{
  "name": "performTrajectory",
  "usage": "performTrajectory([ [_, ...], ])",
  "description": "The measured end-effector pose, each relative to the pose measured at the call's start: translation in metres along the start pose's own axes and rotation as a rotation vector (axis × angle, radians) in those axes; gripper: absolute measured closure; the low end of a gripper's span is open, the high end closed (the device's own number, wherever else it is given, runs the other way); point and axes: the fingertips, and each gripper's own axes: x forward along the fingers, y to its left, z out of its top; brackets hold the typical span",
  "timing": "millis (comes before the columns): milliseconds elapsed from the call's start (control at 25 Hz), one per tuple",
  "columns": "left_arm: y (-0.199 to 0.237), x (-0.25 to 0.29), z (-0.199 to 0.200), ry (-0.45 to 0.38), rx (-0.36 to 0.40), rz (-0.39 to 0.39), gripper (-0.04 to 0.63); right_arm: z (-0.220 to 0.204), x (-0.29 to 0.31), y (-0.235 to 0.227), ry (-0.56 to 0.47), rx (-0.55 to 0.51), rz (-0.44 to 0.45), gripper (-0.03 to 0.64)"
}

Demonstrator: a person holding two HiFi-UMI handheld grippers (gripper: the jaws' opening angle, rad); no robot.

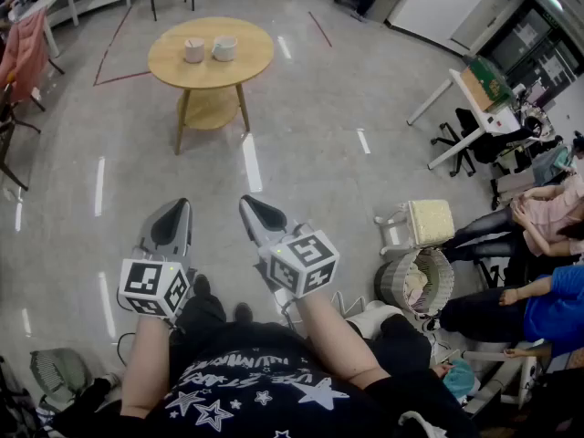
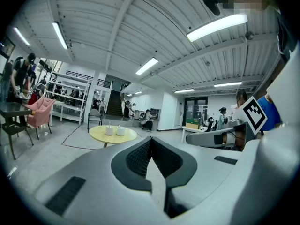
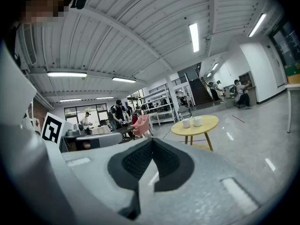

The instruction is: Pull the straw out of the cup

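Note:
Two white cups [image 1: 193, 50] [image 1: 224, 48] stand on a round wooden table [image 1: 239, 62] far ahead across the floor. In the left gripper view a thin straw sticks up from the left cup [image 2: 108, 130], and the other cup [image 2: 120, 131] is beside it. In the right gripper view both cups [image 3: 186, 123] [image 3: 198, 121] are small and distant. My left gripper [image 1: 175, 205] [image 2: 150, 139] and right gripper [image 1: 246, 201] [image 3: 151, 140] are held side by side in front of my body, both shut and with nothing in them. They point toward the table from well short of it.
Grey floor lies between me and the table, marked with red tape lines [image 1: 109, 48]. People sit at the right beside a wicker basket [image 1: 416, 279] and a white stool [image 1: 427, 221]. A desk [image 1: 479, 94] with office chairs is at the far right. Pink fabric hangs on a chair [image 1: 23, 48] at the left.

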Motion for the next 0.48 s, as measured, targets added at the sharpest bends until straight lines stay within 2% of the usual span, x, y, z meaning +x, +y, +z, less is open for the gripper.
performTrajectory([
  [480, -0.008, -0.011, 0.003, -0.012, 0.012, 0.007, 0.589, 0.003, -0.007, 0.008, -0.012, -0.013, 0.024, 0.617],
])
